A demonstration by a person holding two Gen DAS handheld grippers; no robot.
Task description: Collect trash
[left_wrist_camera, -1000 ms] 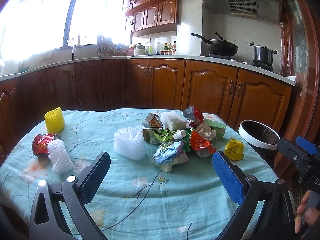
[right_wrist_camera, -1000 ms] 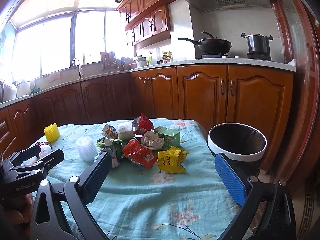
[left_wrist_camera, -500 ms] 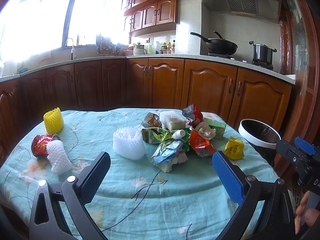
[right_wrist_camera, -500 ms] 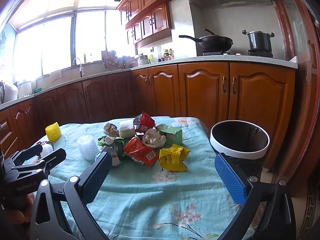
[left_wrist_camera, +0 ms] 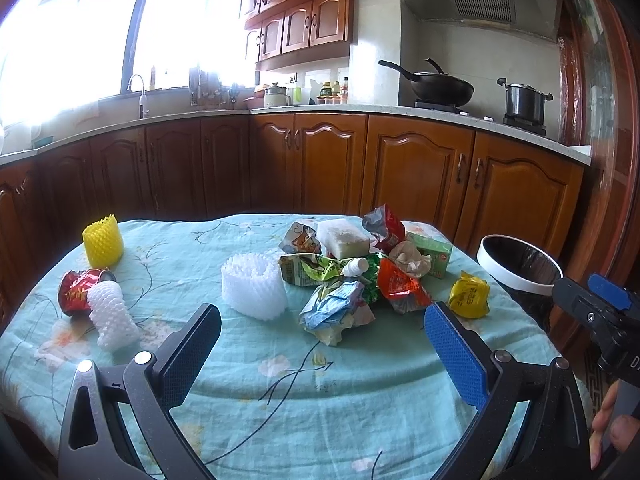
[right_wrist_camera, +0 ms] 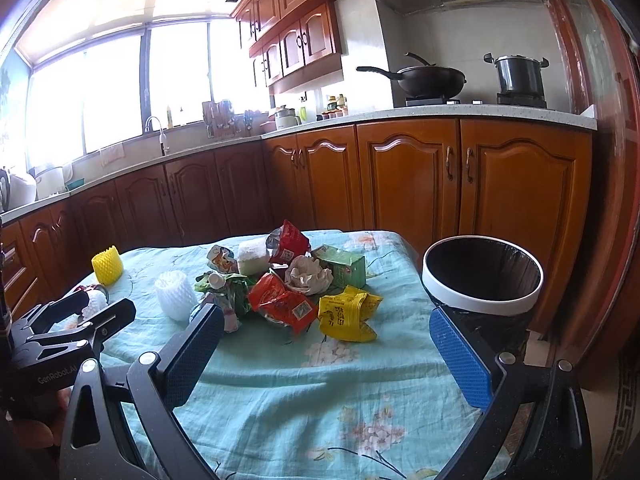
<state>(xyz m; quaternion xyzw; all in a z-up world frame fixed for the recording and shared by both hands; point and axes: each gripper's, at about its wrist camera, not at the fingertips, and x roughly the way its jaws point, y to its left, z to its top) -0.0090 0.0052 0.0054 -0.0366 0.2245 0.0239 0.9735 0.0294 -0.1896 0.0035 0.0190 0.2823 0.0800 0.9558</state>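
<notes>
A heap of crumpled wrappers (left_wrist_camera: pixel 356 272) (right_wrist_camera: pixel 280 280) lies mid-table on the teal cloth. A yellow wrapper (left_wrist_camera: pixel 469 294) (right_wrist_camera: pixel 347 314) sits apart at the heap's right. A white foam net (left_wrist_camera: pixel 253 285) (right_wrist_camera: pixel 173 294) stands left of the heap; a second white net (left_wrist_camera: pixel 111 316), a red can (left_wrist_camera: pixel 78 290) and a yellow net (left_wrist_camera: pixel 102 240) (right_wrist_camera: pixel 107 265) lie further left. A white-rimmed bin (left_wrist_camera: pixel 520 264) (right_wrist_camera: pixel 482 276) stands off the table's right edge. My left gripper (left_wrist_camera: pixel 320 354) hangs open short of the heap. My right gripper (right_wrist_camera: pixel 326 354) is open too, near the yellow wrapper.
The table (left_wrist_camera: pixel 280 380) carries a flowered teal cloth with bare room along its near side. Wooden cabinets (left_wrist_camera: pixel 408 176) and a counter with a wok (left_wrist_camera: pixel 436 87) and a pot (left_wrist_camera: pixel 523 104) run behind. A hand (left_wrist_camera: pixel 610 432) holds the right gripper's body.
Both views have crept slightly; the right wrist view has edged a little closer to the table and bin. No trash has moved and both grippers have stayed open.
</notes>
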